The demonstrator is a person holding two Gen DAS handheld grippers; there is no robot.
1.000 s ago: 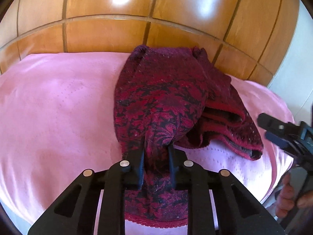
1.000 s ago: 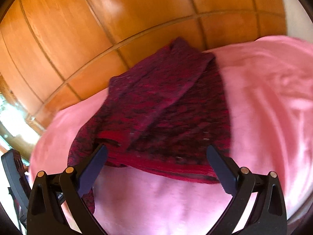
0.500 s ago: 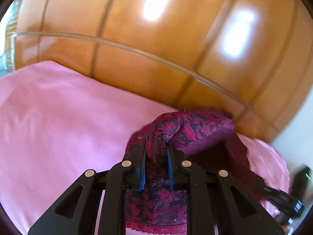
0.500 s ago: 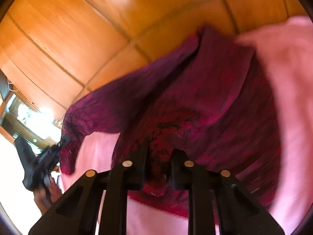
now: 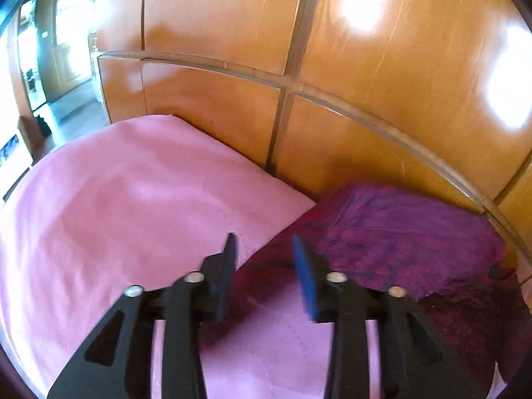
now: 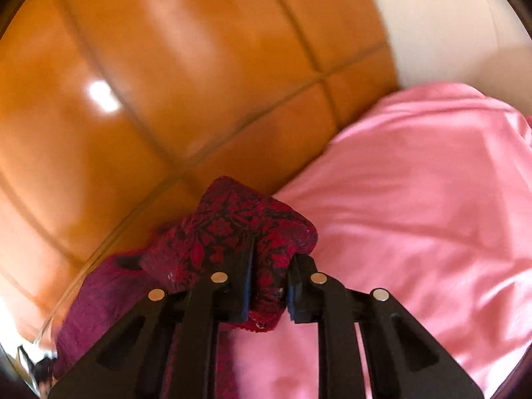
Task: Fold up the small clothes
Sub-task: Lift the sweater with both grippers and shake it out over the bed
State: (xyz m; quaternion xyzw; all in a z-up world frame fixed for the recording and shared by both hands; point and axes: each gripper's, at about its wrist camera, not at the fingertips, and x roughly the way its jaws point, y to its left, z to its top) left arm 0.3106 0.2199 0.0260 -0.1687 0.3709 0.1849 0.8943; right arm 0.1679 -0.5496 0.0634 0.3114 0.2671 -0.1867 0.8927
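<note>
Covering the bed, a pink sheet [image 5: 116, 206] is backed by wooden panelling [image 5: 382, 99]. The left gripper [image 5: 264, 256] has just been opening, its jaws apart and empty; a red-patterned garment [image 6: 232, 229] is clamped in the right gripper [image 6: 269, 266], whose jaws have just been widening slightly.

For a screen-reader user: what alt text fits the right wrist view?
The right tongs pinch a bunched fold of a dark red patterned garment over a pink bedsheet. A glossy wooden headboard rises behind.

The left gripper [image 5: 264, 249] points downward, its jaws having just opened, with nothing pinched between the pads. The right gripper [image 6: 271, 259], also angled down, has just loosened slightly yet clamps the garment [image 6: 232, 229], bunched toward twelve o'clock.
</note>
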